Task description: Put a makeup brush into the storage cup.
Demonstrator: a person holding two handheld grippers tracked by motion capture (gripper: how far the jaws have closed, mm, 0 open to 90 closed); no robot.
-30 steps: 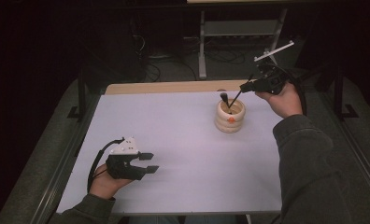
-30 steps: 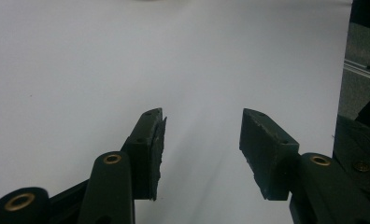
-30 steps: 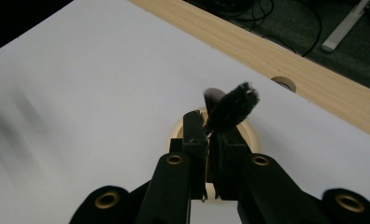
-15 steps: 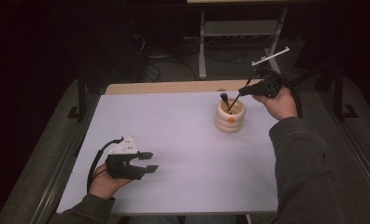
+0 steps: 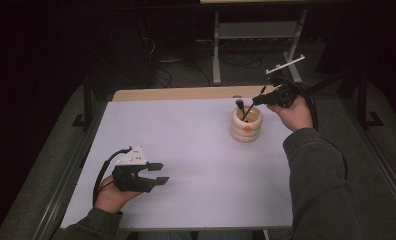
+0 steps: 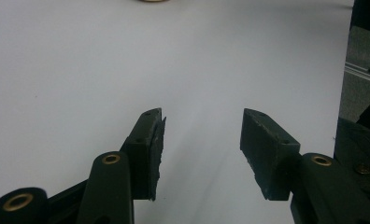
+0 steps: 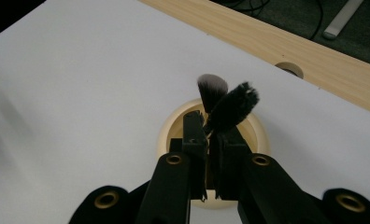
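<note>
A cream ribbed cup [image 5: 246, 126] stands on the white table sheet [image 5: 196, 150] at the back right. My right gripper [image 5: 259, 99] hovers just above and to the right of it, shut on a thin black brush [image 5: 247, 111] whose lower end slants down into the cup. In the right gripper view the jaws [image 7: 210, 135] pinch the handle, with the fluffy black brush head [image 7: 232, 109] sticking up beyond them over the cup's rim [image 7: 167, 130]. A second brush with a grey-white tip [image 7: 212, 91] stands in the cup. My left gripper [image 5: 158, 173] rests at the front left, open and empty [image 6: 202, 140].
A wooden strip [image 5: 186, 93] with a round hole [image 7: 289, 70] runs along the table's back edge. Behind it stand a metal stand [image 5: 256, 30] and cables on the floor. The person's right sleeve [image 5: 318, 185] lies over the table's right side.
The right hand has sunk a little and the held brush has gone lower toward the cup. The left gripper has stayed where it was.
</note>
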